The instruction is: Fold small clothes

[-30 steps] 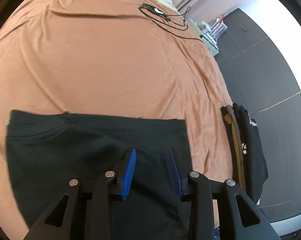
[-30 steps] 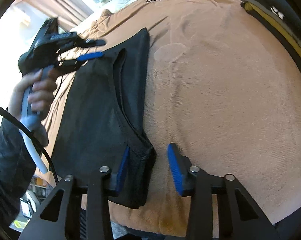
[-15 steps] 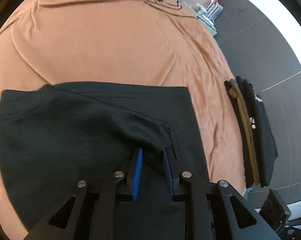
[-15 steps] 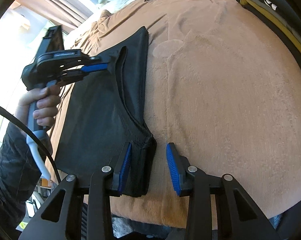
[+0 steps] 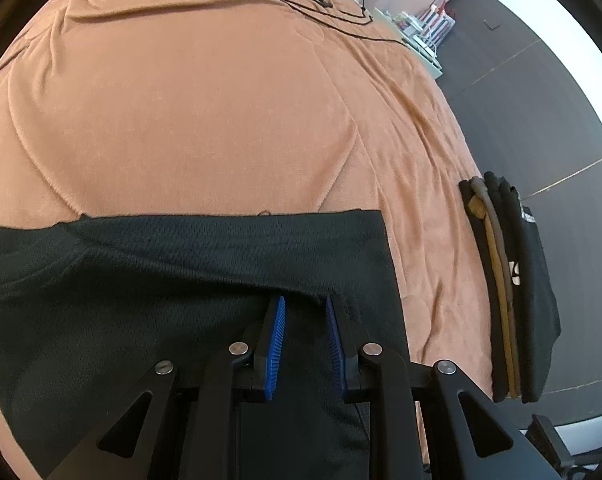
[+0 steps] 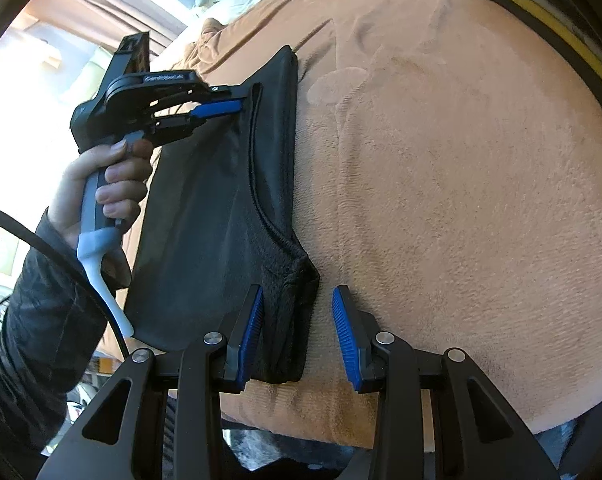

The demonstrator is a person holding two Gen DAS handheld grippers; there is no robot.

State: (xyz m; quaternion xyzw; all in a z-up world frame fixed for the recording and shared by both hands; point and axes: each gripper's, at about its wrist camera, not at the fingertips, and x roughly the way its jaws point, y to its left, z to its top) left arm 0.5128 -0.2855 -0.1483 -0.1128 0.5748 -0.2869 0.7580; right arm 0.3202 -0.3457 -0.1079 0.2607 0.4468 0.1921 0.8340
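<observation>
On the left, the left gripper has just closed its jaws on the top edge of the black shirt, already folded narrow on the orange bedspread. The right gripper straddles the shirt's near corner, jaws apart. Finished clothes are stacked at right; a crosswise fold probably remains.
</observation>
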